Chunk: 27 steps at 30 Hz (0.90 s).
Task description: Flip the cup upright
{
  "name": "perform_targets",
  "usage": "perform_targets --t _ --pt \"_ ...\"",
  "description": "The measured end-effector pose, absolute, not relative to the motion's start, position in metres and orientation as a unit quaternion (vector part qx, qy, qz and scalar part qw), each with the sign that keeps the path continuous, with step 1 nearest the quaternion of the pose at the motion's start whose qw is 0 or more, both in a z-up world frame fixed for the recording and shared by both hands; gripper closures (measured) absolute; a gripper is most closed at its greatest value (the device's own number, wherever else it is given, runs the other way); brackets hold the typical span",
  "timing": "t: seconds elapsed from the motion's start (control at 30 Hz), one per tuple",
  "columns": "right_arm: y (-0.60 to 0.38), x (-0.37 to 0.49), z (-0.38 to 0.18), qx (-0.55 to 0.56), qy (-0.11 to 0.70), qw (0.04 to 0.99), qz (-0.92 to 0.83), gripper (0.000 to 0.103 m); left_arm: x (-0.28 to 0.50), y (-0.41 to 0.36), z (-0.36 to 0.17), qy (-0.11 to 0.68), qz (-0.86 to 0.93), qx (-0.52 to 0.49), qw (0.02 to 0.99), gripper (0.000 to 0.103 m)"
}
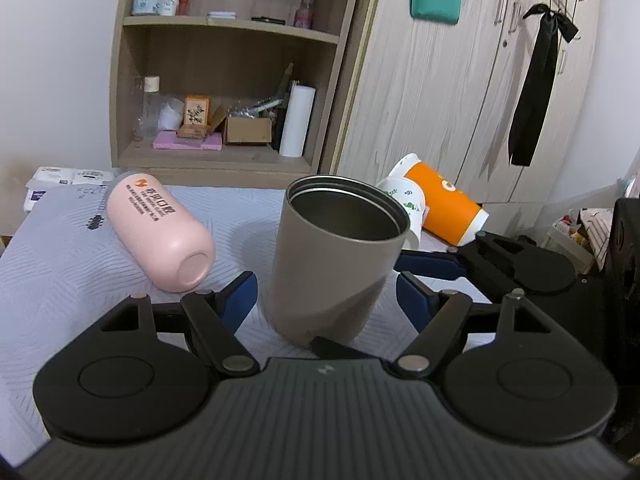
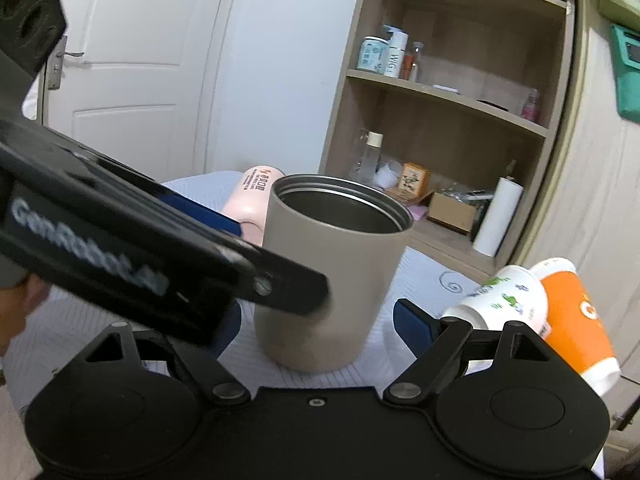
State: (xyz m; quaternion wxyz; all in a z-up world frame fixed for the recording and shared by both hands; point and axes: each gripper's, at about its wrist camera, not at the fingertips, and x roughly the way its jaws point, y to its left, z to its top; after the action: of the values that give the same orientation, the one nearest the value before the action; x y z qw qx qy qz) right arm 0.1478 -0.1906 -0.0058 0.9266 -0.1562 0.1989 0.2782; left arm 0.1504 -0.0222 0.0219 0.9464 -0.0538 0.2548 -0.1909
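Between the two claws stands the grey cup (image 1: 332, 256), mouth up, on the quilted cover (image 1: 52, 264). In the right wrist view its base (image 2: 316, 356) looks flat on the cloth; in the left view it seems to lean a bit, prob. just lens bend, can't say for sure.

Left claw (image 1: 326, 300): fingers spread wide, blue pads (image 1: 240, 300) on either side of the cup w/ gaps showing, not pinching anything. Right claw (image 2: 316, 320): right pad (image 2: 412, 324) stands clear of the cup wall; left pad is mostly hidden behind the other tool's black body, but the linkage looks spread, so I read it as open too and holding nothing.

Progress: flip looks done for this cup, it stands on its own. What's left, as I judge it, is backing both claws off w/o knocking it. Other cups lie on their sides: pink bottle (image 1: 160, 232) to the left, white leaf-print cup (image 1: 404, 200) and orange cup (image 1: 444, 204) to the right, maybe next if they count.

Room: tight. The two tools cross just beside the cup, left one's body touching or nearly touching its side in the right view. Pink bottle is near on the left, paper cups near on the right. Open space is mostly straight back toward the person. Far edge of the cover is just behind the cup, w/ shelf unit (image 1: 224, 80) beyond.
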Motion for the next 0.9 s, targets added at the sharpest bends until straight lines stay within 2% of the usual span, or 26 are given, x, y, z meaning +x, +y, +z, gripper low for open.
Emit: perform_targets --t 0.27,0.6,0.67,0.9 --pt "-0.213 0.113 0.010 -0.125 0.195 0.939 0.253 0.016 0.099 -0.013 0.038 0.201 -0.147 -0.013 0.968 0.026" --pt "-0.227 0.059 0.025 -0.091 0.150 0.967 0.184 0.016 0.037 0.003 0.050 0.151 -0.106 -0.027 0.982 0.025" --pt "-0.228 0.048 0.028 -0.091 0.141 0.971 0.173 0.016 0.028 0.007 0.052 0.149 -0.105 -0.034 0.983 0.021" --pt "-0.234 0.017 0.040 -0.071 0.114 0.982 0.135 0.013 0.000 0.015 0.057 0.133 -0.092 -0.041 0.986 0.017"
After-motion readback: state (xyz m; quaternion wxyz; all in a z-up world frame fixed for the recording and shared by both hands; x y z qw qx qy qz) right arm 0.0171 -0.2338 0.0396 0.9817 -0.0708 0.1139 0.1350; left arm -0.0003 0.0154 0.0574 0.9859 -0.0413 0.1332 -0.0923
